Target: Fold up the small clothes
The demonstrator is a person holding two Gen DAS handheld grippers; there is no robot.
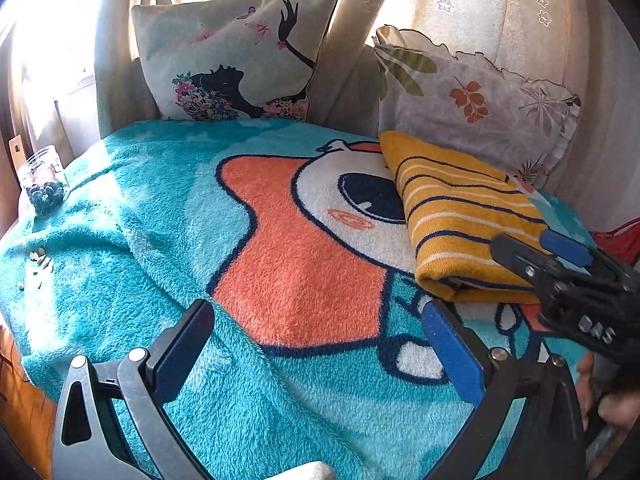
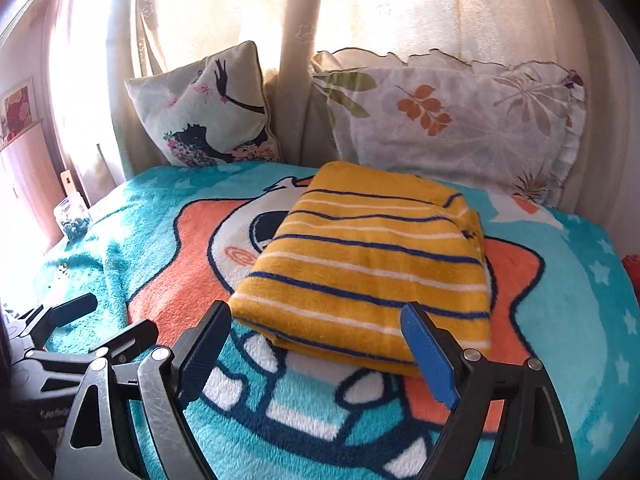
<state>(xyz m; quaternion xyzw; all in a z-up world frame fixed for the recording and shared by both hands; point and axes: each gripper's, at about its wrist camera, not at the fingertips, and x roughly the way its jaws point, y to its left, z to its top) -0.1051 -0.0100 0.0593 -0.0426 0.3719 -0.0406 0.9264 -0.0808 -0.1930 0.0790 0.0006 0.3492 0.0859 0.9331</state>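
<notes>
The yellow striped cloth (image 2: 372,272) is lying folded on the turquoise blanket (image 2: 580,280) of the bed, in front of the leaf pillow (image 2: 460,120). It is already looking like a thick bundle of several layers, with the folded edge facing the cameras.

The right hand-held gripper (image 2: 316,344) is standing wide open just before the near edge of the cloth, and it is holding nothing. The left hand-held gripper (image 1: 320,344) is also wide open and empty, hovering over the bare blanket to the left of the cloth.

I am judging that the fold is almost finished, or that one last fold or a tidy-up is remaining. To do this well, the right one should be taking all layers of the near edge together, not only the top layer, because the fleece is thick and could slip open. The left one should be coming nearer to the left corner, so both corners are lifting evenly. The blanket below is fluffy, so the fingers should not be pinching it with the cloth.
</notes>
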